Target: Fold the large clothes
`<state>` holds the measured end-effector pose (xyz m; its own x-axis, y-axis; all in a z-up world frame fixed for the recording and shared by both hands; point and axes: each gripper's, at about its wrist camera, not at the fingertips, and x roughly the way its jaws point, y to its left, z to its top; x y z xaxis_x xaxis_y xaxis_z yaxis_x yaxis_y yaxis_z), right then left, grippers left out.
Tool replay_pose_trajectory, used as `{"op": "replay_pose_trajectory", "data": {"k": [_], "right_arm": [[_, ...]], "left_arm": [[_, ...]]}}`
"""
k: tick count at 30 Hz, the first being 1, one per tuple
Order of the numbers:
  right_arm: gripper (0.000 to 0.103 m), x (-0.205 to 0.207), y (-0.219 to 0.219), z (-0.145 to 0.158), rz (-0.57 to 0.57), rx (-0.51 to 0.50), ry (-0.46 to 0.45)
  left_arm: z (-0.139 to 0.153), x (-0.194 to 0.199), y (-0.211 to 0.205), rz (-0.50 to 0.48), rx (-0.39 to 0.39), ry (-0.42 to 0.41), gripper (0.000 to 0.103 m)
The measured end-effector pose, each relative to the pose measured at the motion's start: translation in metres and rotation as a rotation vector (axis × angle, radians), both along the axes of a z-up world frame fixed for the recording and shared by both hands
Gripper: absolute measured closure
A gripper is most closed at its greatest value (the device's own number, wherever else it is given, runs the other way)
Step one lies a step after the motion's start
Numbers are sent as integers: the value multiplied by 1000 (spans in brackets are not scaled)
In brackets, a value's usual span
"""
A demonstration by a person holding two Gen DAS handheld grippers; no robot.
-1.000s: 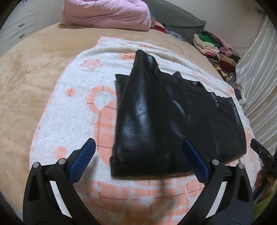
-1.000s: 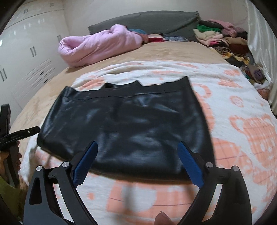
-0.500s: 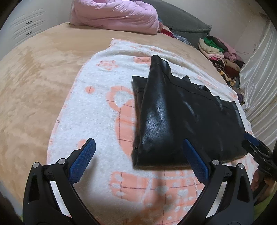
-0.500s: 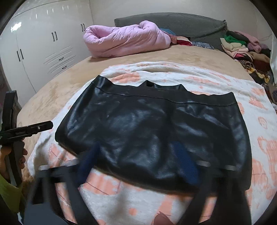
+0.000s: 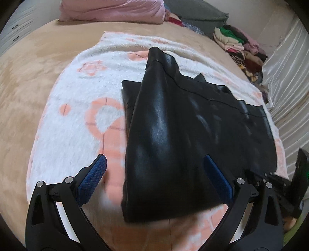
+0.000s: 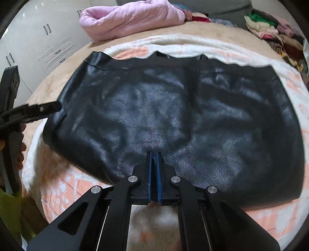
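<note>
**Black leather skirt on the bed, one claw shut and one wide**

Your right gripper (image 6: 154, 154) sits low in the middle of the right wrist view. Its two blue pads are pressed together, with only a thin slit between them. The tips sit over the near edge of the black leather garment (image 6: 173, 119). You cannot tell from this view if any leather is pinched between them.

The garment looks like a skirt. It lies flat across the middle of the frame on a white and orange blanket (image 6: 154, 227). Its band edge runs along the far side, toward the top of the frame.

Your left gripper (image 5: 154, 173) is spread wide at the bottom of the left wrist view. The near left corner of the skirt lies between its blue fingers (image 5: 92, 177), but the pads do not touch it.

A pink quilt (image 6: 131, 17) lies at the top of the frame. A heap of clothes (image 6: 274, 29) sits in the upper right. White cupboards (image 6: 38, 48) stand at the upper left.
</note>
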<state>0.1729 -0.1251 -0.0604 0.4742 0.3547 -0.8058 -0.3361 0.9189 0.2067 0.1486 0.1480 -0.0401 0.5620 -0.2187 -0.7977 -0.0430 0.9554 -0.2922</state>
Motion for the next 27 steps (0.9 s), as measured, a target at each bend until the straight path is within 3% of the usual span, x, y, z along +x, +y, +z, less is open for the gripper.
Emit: {"op": "replay_pose_trajectory", "data": {"k": [4,8,10,13,15,19,22,27], "right_arm": [[99,3,-5,-7,-5,35,20],[99,9,-10,4,6,63,47],[99,19,-11,20,-6,86,4],[98,43,-11,35,-38,74,-42],[98,64,-7,42,-54,61,-69],[98,111,5,41,-79,41,-57],[99,144,13,12,-108,-12,37],[101,155,6,-7,-141,41,78]], "left_arm": [[-12,28,2,-2,15,55,9],[-28,53,13,-19,-92,101,9],[-31,58,17,-22,-121,99,10],[-30,58,17,-43,-172,73,39],[-27,54,11,-58,-153,54,49],[-19,48,8,-76,-142,19,54],[-15,47,8,-86,-145,8,55],[-6,49,9,-95,-148,-11,58]]}}
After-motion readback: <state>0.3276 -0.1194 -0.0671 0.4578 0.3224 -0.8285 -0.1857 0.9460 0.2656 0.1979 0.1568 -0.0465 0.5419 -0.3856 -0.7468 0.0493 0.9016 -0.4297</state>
